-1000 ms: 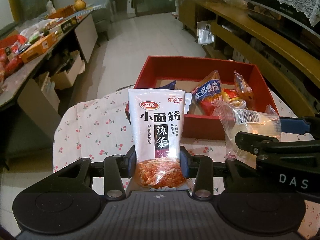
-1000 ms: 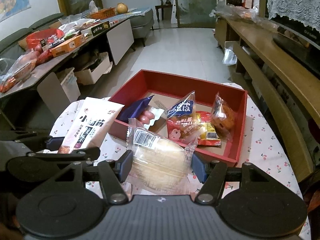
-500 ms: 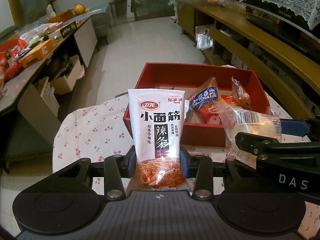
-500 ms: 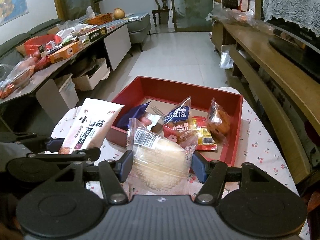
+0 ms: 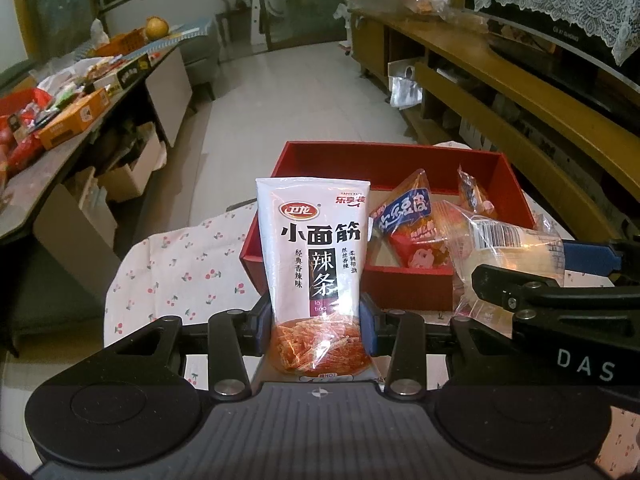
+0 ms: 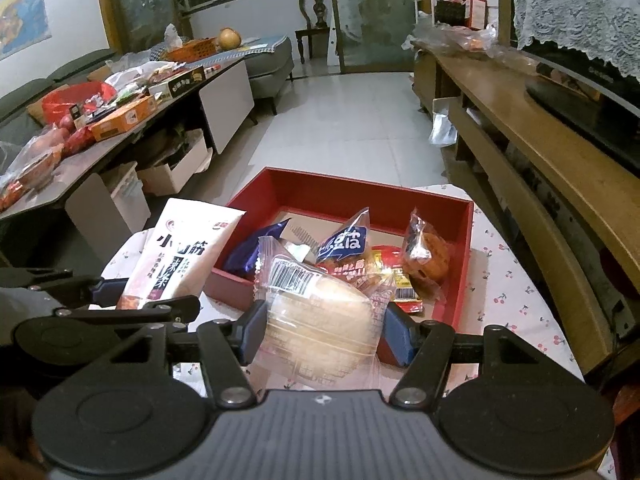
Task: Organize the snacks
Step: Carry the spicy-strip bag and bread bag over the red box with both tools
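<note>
My left gripper (image 5: 318, 322) is shut on a white spicy-strip snack bag (image 5: 316, 256), held upright just in front of the red box (image 5: 392, 156). To its right, my right gripper (image 6: 320, 326) is shut on a clear-wrapped round cake (image 6: 316, 320), also short of the box's near wall. That cake (image 5: 508, 256) and the right gripper's finger (image 5: 532, 284) show at the right of the left wrist view. The snack bag (image 6: 176, 258) shows at the left of the right wrist view. Inside the red box (image 6: 464, 240) lie a blue-and-red packet (image 6: 344, 248), a dark blue packet (image 6: 256, 256) and a wrapped pastry (image 6: 424, 256).
The box sits on a small table with a cherry-print cloth (image 5: 180, 264). A long dark table (image 6: 120, 136) crowded with boxes and bags runs along the left. A wooden TV bench (image 6: 552, 152) lines the right. Tiled floor (image 6: 352, 128) lies beyond.
The red box sits lower and smaller in both views than a second ago, as both cameras tilted up slightly. Both grips are unchanged.
</note>
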Demonstrator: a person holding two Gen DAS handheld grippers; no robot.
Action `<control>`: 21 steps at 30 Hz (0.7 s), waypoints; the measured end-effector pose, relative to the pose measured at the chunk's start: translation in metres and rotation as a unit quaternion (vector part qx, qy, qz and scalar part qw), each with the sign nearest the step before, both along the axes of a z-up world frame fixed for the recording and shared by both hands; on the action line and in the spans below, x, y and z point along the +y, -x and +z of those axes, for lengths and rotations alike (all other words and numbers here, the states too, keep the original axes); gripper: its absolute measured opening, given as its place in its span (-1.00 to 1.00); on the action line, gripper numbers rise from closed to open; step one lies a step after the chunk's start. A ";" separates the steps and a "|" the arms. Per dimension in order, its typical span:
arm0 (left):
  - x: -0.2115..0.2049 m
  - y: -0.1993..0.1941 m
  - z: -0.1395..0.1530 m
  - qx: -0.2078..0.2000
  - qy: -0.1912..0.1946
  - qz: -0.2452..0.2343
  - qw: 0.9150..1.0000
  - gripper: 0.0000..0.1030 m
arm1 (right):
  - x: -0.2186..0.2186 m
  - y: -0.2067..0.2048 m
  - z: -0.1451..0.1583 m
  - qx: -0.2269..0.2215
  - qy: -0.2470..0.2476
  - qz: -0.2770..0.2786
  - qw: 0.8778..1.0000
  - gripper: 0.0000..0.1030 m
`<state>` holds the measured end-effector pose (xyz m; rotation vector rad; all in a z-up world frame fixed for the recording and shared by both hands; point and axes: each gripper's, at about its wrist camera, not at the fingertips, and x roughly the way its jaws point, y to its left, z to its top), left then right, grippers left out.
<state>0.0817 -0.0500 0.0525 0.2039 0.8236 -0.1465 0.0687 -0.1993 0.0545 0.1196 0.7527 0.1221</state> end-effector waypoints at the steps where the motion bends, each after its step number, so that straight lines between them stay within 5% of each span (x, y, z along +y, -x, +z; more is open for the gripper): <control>1: 0.000 -0.001 0.000 -0.001 -0.001 0.000 1.000 -0.05 | -0.001 0.000 0.000 -0.001 0.000 -0.001 1.000 0.33; 21: -0.010 -0.018 0.006 -0.014 0.000 -0.006 1.000 -0.06 | -0.009 -0.013 0.005 -0.012 -0.009 -0.026 1.000 0.33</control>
